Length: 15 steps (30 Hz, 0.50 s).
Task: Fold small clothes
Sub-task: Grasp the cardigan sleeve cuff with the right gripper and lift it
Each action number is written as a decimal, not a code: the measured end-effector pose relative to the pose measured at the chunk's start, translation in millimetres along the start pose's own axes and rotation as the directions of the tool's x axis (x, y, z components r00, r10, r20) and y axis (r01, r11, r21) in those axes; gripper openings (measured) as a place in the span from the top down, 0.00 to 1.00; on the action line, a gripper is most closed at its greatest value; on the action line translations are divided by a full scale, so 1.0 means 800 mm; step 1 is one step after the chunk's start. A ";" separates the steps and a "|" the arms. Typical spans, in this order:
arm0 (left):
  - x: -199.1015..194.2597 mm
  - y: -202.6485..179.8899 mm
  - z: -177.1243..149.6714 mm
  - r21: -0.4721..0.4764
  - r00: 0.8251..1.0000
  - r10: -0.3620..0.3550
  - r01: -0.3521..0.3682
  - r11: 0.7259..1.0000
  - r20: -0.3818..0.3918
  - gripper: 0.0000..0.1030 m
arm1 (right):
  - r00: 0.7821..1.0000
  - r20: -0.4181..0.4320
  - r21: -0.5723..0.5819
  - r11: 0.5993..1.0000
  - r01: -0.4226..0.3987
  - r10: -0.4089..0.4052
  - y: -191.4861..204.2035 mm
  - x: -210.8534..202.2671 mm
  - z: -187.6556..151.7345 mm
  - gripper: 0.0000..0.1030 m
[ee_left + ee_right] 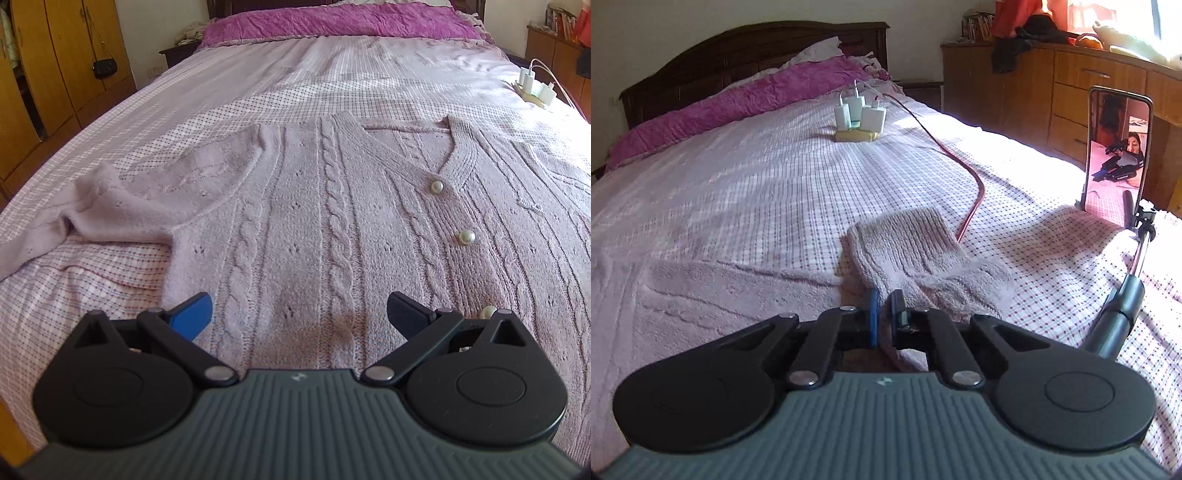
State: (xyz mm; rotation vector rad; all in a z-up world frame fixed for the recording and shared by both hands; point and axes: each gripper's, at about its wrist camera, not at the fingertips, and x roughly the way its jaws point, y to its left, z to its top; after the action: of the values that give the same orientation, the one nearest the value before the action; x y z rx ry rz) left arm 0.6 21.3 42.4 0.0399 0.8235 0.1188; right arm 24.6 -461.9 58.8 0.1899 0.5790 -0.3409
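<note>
A pale pink cardigan point(332, 206) lies flat and buttoned on the checked bed point(258, 92). The left gripper point(299, 314) hovers over its hem, jaws wide and empty. Only the right view shows the right gripper point(884, 314) pinching a sleeve point(916, 251); the grip point is partly hidden.

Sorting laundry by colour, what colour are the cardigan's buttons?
Pearly white, round and glossy buttons on the pale pink cable-knit cardigan; clearest in the left wrist view.
</note>
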 end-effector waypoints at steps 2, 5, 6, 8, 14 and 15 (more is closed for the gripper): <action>-0.002 0.005 0.000 -0.010 1.000 -0.006 0.006 1.000 0.003 0.00 | 0.999 0.025 0.040 0.998 -0.038 0.037 0.001 -0.016 0.010 0.94; -0.004 0.011 0.000 -0.026 1.000 -0.013 0.013 1.000 0.009 0.00 | 0.994 0.046 0.097 0.990 -0.102 0.098 0.009 -0.037 0.027 0.94; -0.005 0.013 0.000 -0.030 1.000 -0.015 0.016 0.999 0.010 0.00 | 0.991 0.053 0.110 0.986 -0.124 0.119 0.014 -0.044 0.031 0.94; -0.008 0.017 0.000 -0.039 1.000 -0.018 0.018 0.999 0.016 0.00 | 0.986 0.063 0.130 0.978 -0.164 0.157 0.025 -0.054 0.040 0.94; -0.018 0.037 0.001 -0.067 0.999 -0.024 0.026 0.997 0.026 0.00 | 0.964 0.099 0.154 0.953 -0.262 0.249 0.076 -0.082 0.059 0.94; -0.021 0.041 0.001 -0.068 0.999 -0.027 0.029 0.997 0.030 0.00 | 0.959 0.104 0.147 0.949 -0.278 0.264 0.088 -0.086 0.061 0.94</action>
State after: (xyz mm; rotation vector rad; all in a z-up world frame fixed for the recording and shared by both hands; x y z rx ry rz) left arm -12.9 51.9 57.8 -0.0345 0.7899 0.1200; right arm 21.0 -391.8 143.9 0.4052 0.4362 -0.1265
